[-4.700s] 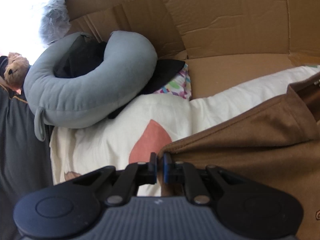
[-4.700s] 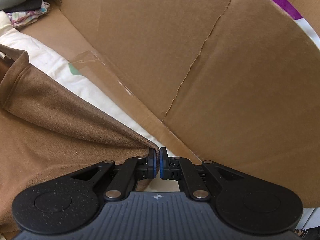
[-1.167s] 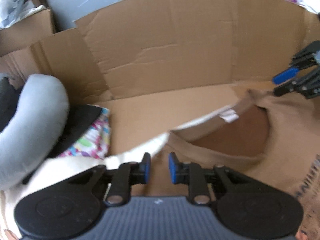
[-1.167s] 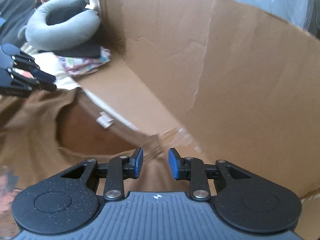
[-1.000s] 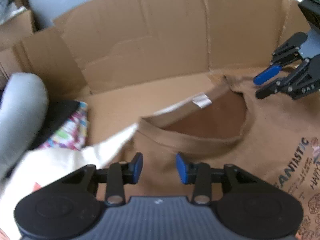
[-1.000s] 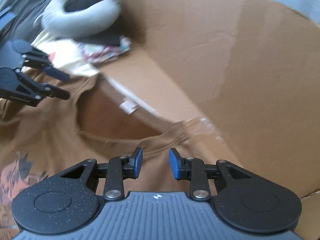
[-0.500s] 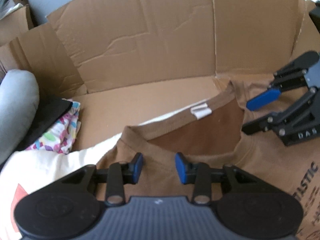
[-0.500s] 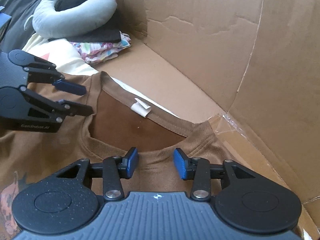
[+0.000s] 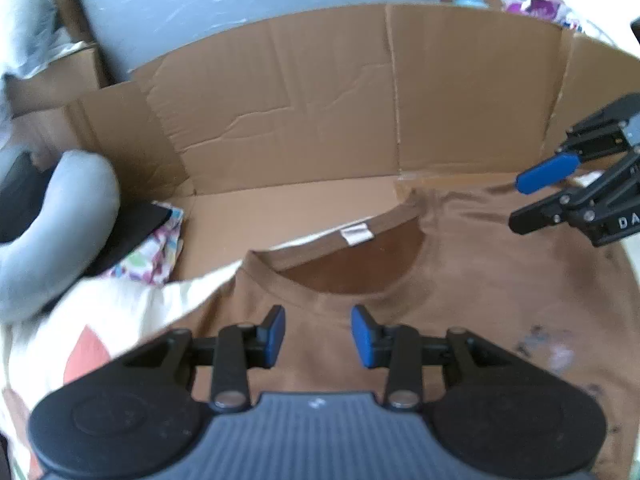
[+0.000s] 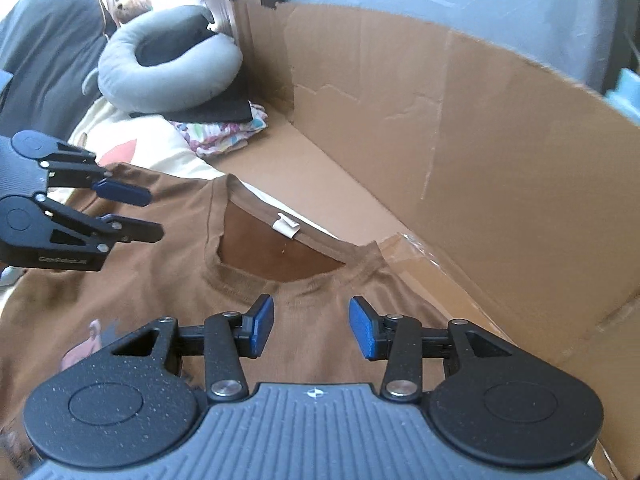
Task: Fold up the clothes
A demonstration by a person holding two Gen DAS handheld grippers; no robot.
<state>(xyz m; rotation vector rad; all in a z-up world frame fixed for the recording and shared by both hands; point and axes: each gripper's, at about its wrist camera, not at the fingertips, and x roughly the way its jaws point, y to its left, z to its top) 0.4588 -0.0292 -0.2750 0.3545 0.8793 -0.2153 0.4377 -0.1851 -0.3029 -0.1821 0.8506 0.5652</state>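
A brown T-shirt [image 9: 480, 280] lies flat, print side up, with its collar and white neck label [image 9: 354, 235] toward the cardboard wall. It also shows in the right wrist view [image 10: 168, 264]. My left gripper [image 9: 318, 332] is open and empty, hovering just before the collar's left side. My right gripper [image 10: 311, 322] is open and empty, hovering before the collar's right side. Each gripper shows in the other's view, the right one [image 9: 560, 196] and the left one [image 10: 124, 212], both open above the shirt's shoulders.
A cardboard wall [image 9: 320, 112] stands behind the shirt. A grey neck pillow [image 10: 168, 72] rests on folded dark and patterned clothes [image 10: 224, 128] at the left. A cream sheet [image 9: 100, 312] lies under the shirt. A stuffed toy [image 10: 128, 0] sits far back.
Both grippers earlier were shut on the shirt's edges, then let go. Since half a second ago both have drawn back and up from the collar, jaws still open. The shirt lies still.
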